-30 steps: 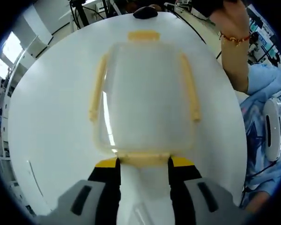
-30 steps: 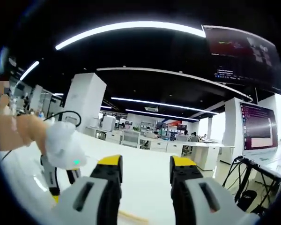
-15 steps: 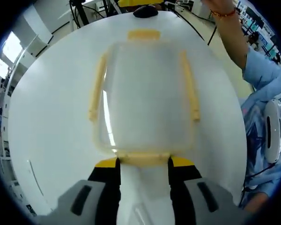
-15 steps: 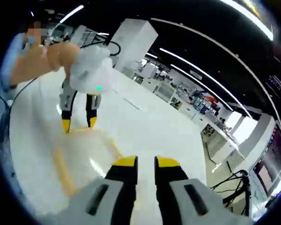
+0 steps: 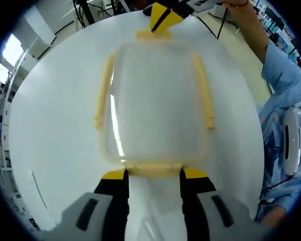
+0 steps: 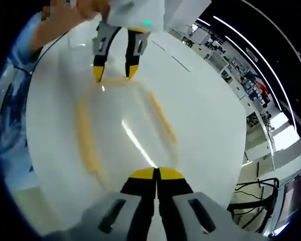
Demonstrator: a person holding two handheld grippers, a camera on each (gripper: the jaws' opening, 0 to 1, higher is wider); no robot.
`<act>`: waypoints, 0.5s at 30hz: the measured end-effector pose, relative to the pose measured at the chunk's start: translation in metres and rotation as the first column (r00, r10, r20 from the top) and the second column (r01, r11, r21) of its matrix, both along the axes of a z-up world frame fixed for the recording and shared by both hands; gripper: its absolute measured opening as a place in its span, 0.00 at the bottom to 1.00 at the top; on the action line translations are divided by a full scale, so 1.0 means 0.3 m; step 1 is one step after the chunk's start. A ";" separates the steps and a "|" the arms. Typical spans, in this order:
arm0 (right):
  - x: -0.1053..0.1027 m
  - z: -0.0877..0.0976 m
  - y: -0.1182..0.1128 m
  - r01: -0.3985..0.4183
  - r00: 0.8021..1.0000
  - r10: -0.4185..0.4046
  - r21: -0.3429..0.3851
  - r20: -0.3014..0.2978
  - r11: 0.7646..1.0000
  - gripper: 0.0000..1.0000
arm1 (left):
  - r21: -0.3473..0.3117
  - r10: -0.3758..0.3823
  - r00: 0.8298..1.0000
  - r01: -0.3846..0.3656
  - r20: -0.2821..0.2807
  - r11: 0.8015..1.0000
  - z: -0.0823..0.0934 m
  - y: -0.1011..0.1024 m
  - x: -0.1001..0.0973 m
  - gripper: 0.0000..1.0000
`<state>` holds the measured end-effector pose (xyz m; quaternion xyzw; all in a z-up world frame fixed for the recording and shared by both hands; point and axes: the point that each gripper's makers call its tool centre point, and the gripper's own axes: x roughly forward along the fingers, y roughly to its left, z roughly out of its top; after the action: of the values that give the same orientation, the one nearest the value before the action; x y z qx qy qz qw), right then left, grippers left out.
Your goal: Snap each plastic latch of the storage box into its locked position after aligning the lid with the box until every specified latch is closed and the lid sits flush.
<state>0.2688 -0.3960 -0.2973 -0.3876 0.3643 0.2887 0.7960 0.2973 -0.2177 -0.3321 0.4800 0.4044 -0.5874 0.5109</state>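
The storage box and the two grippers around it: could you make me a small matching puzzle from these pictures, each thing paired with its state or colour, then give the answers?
Things:
1. left gripper
2. right gripper
3. lid of the storage box
4. long side latches

States or colours:
A. jaws pressed together, no gap between the tips
B. pale yellow
C. clear, with the white table showing through
D. jaws spread, one tip at each end of the near latch

Pairs: 1-D, 2-A, 3-C, 4-B
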 end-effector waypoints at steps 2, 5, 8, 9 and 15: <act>0.000 -0.010 -0.024 0.012 1.000 -0.012 -0.017 -0.013 1.000 0.00 | 0.000 0.000 1.000 0.000 0.000 1.000 -0.001 0.000 0.000 0.39; -0.003 -0.024 -0.054 0.026 0.999 -0.026 -0.031 -0.029 0.999 0.00 | -0.002 -0.001 1.000 0.001 0.000 1.000 -0.001 0.000 -0.001 0.39; -0.012 -0.040 -0.057 0.022 0.999 -0.023 -0.016 -0.043 1.000 0.00 | -0.004 -0.002 1.000 0.002 -0.001 1.000 -0.002 0.000 -0.001 0.39; -0.014 -0.047 -0.059 0.023 0.999 -0.024 -0.017 -0.047 1.000 0.00 | -0.004 -0.002 1.000 0.002 -0.001 1.000 -0.002 0.000 -0.001 0.39; -0.016 -0.058 -0.079 0.034 0.998 -0.035 -0.027 -0.051 0.999 0.00 | -0.004 -0.001 1.000 0.001 -0.001 1.000 -0.003 0.000 -0.003 0.39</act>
<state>0.2639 -0.4196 -0.3146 -0.3842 0.3952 0.2800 0.7860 0.2964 -0.2176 -0.3329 0.4790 0.4033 -0.5886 0.5113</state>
